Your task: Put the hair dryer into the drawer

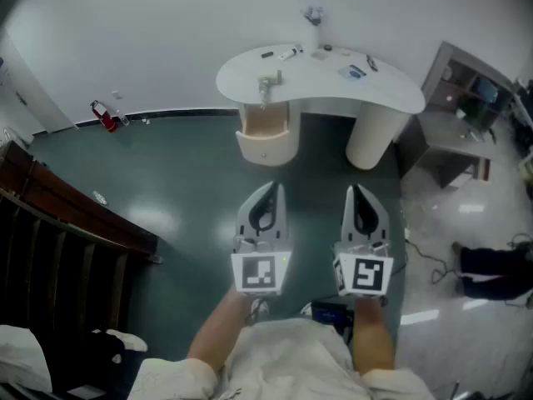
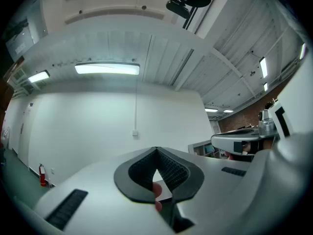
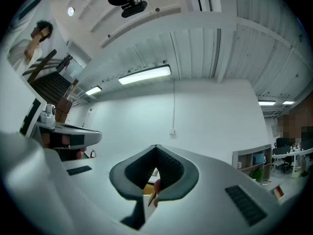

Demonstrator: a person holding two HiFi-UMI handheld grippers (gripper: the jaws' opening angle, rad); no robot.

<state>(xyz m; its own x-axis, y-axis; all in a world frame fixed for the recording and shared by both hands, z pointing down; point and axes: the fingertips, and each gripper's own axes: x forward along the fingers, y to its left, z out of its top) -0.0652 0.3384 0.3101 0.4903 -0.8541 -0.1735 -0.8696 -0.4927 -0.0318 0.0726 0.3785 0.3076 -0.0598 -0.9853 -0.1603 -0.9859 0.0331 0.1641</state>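
Observation:
A white curved table (image 1: 391, 98) stands ahead by the wall. Under its left part a drawer (image 1: 265, 126) with a wood-coloured inside stands pulled out. On the tabletop just above the drawer lies a pale object (image 1: 268, 83), perhaps the hair dryer; it is too small to tell. My left gripper (image 1: 275, 187) and right gripper (image 1: 354, 188) are held side by side well short of the table, pointing at it. Both are shut, with nothing between the jaws. In the gripper views, the left gripper (image 2: 156, 150) and right gripper (image 3: 156, 147) show mostly wall and ceiling.
Several small items (image 1: 354, 71) lie on the tabletop. A dark wooden stair rail (image 1: 67, 215) runs along the left. A red fire extinguisher (image 1: 104, 117) stands by the wall. At the right are a grey shelf unit (image 1: 458, 98), floor cables and a black bag (image 1: 491, 272).

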